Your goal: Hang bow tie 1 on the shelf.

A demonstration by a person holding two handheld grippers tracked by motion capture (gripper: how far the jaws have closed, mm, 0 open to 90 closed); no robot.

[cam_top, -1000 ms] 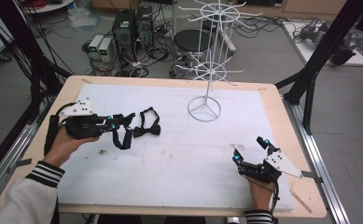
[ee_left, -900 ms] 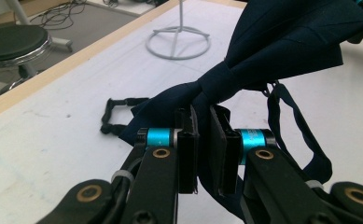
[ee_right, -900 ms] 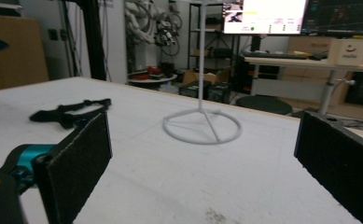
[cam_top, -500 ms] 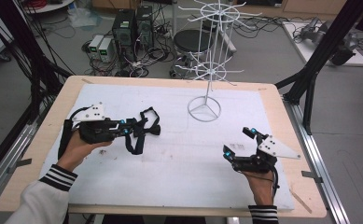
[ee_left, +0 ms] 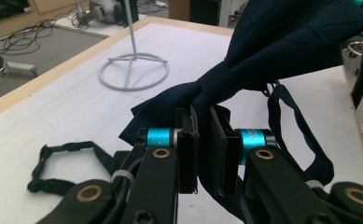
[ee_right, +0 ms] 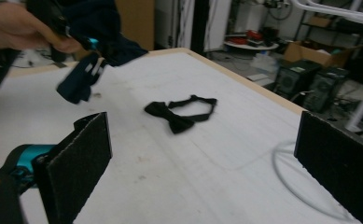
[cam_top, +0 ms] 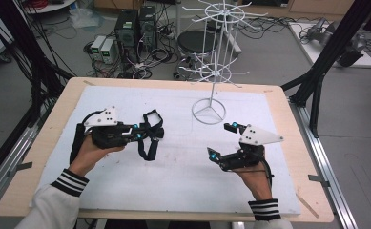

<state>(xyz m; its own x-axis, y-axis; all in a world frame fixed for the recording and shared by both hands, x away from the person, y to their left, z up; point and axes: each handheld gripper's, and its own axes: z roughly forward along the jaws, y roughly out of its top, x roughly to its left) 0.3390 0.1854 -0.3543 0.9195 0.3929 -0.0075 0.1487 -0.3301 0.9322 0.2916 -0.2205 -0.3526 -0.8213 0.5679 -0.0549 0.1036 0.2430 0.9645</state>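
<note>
Above the surface (cam_top: 126,200), the left tool (ee_left: 202,140) pinches a navy bow tie (ee_left: 282,51). Right tool (cam_top: 223,140) is spread, holding nothing. Another bow tie (ee_right: 179,114) lies flat.

Your right gripper (ee_right: 202,172) holds its two black jaws wide apart over the white tabletop (ee_right: 170,177), with nothing between them. Beyond them a black bow tie (ee_right: 177,116) lies flat with its strap looped. At upper left, your other hand (ee_right: 20,25) carries a dark blue bow tie (ee_right: 83,79).

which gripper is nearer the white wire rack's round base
Right. The right gripper hangs open just below the rack base; the left gripper, shut on a navy bow tie, is farther off left.
</note>
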